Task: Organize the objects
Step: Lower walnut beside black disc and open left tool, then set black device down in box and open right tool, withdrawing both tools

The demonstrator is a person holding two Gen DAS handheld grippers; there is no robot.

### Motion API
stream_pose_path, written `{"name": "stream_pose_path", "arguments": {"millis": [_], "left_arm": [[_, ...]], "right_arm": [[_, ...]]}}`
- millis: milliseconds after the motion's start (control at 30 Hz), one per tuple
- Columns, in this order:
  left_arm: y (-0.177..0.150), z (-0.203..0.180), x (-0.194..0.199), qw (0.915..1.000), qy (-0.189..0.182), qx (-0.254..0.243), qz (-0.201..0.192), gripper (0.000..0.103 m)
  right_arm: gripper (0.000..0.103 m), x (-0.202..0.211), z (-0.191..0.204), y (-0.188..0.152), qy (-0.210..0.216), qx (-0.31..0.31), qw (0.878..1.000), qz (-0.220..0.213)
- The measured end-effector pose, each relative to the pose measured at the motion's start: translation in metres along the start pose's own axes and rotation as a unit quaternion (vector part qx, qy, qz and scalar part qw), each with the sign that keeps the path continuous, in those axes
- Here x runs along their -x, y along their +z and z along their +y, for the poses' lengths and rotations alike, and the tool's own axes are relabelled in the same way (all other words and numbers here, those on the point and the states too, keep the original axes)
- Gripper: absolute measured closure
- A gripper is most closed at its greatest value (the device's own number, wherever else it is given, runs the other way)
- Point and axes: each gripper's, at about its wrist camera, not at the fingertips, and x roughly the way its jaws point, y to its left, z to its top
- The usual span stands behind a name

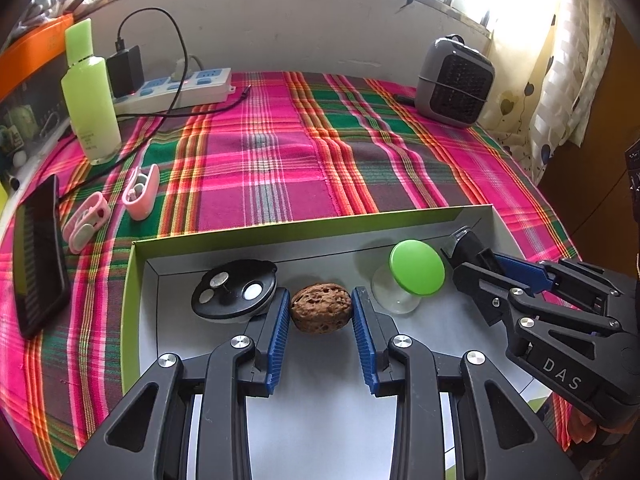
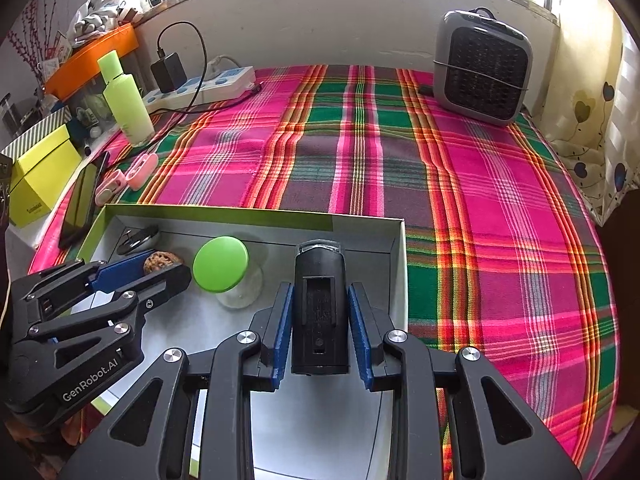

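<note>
Left gripper [image 1: 321,312] jaws clamped on walnut [image 1: 321,307] at frame centre — hard, round, may slip; right gripper [image 2: 319,320] clamps black device [image 2: 319,308] — rigid, flat-sided.

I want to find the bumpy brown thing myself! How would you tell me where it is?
Look at the shallow box on the checked cloth. Inside it, the walnut sits between the left gripper's blue fingers, with a black disc on one side and a green-lidded jar on the other. It alone is brown, wrinkled and pitted.
</note>
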Motion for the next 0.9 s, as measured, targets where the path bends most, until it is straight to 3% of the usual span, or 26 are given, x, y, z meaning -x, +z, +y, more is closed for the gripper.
{"name": "stream_pose_path", "arguments": {"millis": [467,900], "left_arm": [[0.0008,0.0015,-0.0016,1.0,0.002,-0.003,0.002,0.072],[-0.002,0.0013,0.0061,1.0,0.0,-0.001,-0.003,0.056]], "right_arm": [[0.074,-0.0025,0.0036,0.0002,-0.005,0.004,1.0,0.001],[0.074,-0.0002,0.0046,-0.0025,-0.008,0.0,1.0,0.001]]}}
